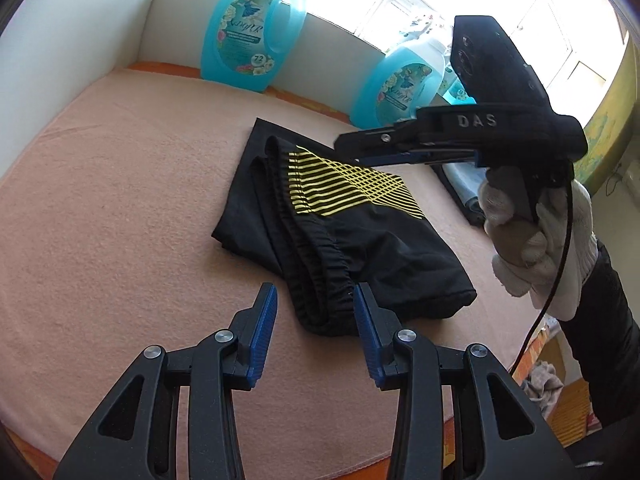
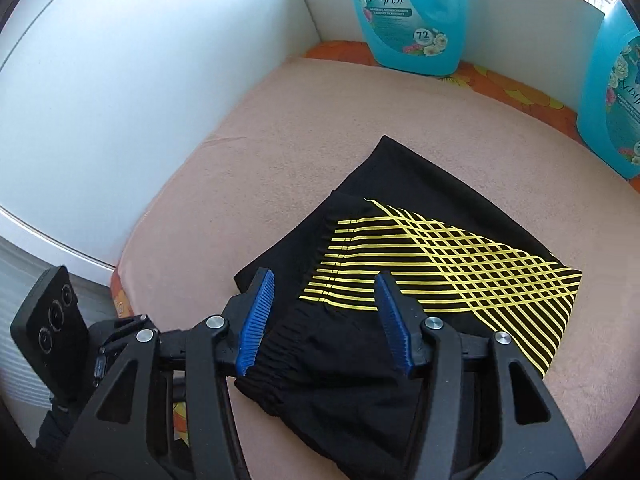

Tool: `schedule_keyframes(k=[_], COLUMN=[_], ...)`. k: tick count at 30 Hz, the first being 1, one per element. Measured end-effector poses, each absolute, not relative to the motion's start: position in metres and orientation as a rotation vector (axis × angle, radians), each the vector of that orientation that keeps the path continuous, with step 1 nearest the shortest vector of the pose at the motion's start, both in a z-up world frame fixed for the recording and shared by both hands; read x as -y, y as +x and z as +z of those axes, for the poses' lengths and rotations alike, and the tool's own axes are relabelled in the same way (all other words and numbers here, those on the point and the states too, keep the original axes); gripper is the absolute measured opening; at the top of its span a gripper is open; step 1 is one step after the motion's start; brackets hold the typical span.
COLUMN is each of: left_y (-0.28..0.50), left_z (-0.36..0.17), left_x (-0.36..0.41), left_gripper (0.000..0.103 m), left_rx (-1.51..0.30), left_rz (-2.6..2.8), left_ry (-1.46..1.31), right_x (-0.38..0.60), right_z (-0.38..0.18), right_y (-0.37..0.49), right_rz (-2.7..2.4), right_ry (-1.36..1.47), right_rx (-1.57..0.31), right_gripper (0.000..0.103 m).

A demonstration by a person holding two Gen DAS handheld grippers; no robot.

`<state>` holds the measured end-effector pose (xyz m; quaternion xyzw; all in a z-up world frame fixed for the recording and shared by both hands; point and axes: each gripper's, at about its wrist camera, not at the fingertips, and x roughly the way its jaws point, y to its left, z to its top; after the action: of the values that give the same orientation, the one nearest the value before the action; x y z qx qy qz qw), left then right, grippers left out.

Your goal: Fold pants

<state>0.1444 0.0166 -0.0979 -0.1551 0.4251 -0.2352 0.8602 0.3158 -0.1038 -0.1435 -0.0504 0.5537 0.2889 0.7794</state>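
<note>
Black pants [image 1: 344, 232] with a yellow striped pattern lie folded in a compact pile on the pink cloth-covered table [image 1: 120, 200]. My left gripper [image 1: 316, 292] is open and empty, hovering just above the near elastic waistband. My right gripper [image 1: 360, 148], held in a white-gloved hand, hovers over the far side of the pile. In the right wrist view, my right gripper [image 2: 324, 280] is open and empty above the pants [image 2: 420, 248], over the waistband and yellow stripes.
Two blue detergent bottles [image 1: 248, 32] [image 1: 396, 84] stand along the back edge by the window; they also show in the right wrist view [image 2: 408, 12] [image 2: 612, 92]. A white wall [image 2: 120, 80] borders the left side. Folded clothes [image 1: 464, 188] lie at the right.
</note>
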Motion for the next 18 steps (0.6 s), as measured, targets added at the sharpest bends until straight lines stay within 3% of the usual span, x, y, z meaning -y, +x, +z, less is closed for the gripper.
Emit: schedule_keyframes(k=[2,14,16,18], left_y=[0.142,0.151,0.148,0.147], left_z=[-0.102,-0.120,-0.121,-0.121], left_x=[-0.005,0.021,0.019,0.018], left_gripper=[0.049,0.049,0.048,0.040], left_rx=[-0.903,-0.943,-0.935,-0.925], left_rz=[-0.497,-0.475,-0.468,-0.457], left_ry=[-0.298,-0.258,-0.263,-0.267], right_x=[0.088,0.041,0.041,0.044], right_z=[-0.154,-0.202,-0.202,-0.201], right_y=[0.324,0.355,0.355,0.356], right_rz=[0.588,0.437,0.435,0.435], right_ry=[-0.163,-0.287,-0.283,-0.268], right_rx=[-1.215,-1.281,-1.278,-1.275], right_gripper=[0.055,0.055,0.055,0.054])
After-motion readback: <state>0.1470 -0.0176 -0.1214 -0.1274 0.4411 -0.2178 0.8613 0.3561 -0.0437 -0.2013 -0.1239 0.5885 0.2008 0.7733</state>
